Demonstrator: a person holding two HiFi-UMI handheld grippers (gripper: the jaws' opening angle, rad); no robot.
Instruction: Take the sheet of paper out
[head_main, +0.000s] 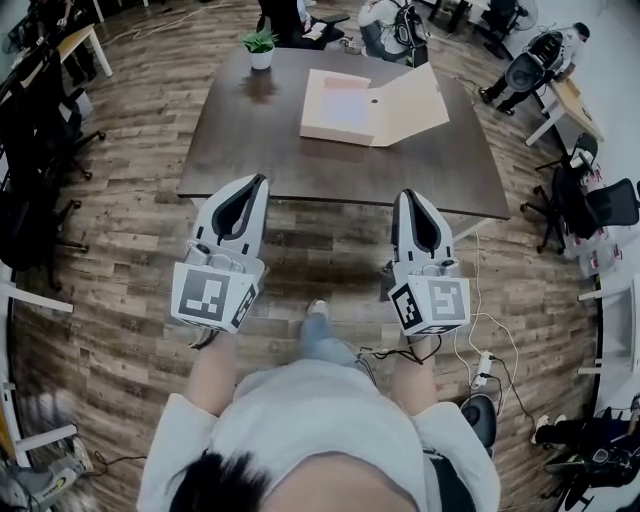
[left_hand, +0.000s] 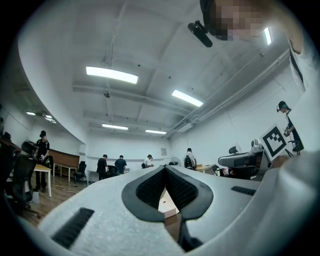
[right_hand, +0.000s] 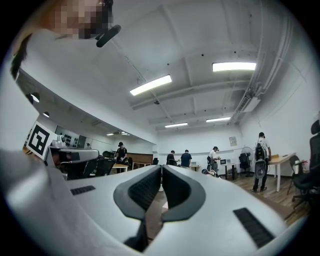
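The sheet of paper (head_main: 343, 103) lies inside the flat box (head_main: 330, 137) toward the far side of the counter (head_main: 250, 140), with the box's lid (head_main: 412, 105) folded open to the right. That leaves the sheet bared for lifting, and only a potted plant (head_main: 260, 47) stands near. The left gripper (head_main: 262, 180) and right gripper (head_main: 410, 196) are held side by side over the floor (head_main: 130, 250), short of the counter's near edge and pointing toward the box, each with fingers (left_hand: 145, 192) clenched on nothing — likely a carrying pose, since nothing is within reach.
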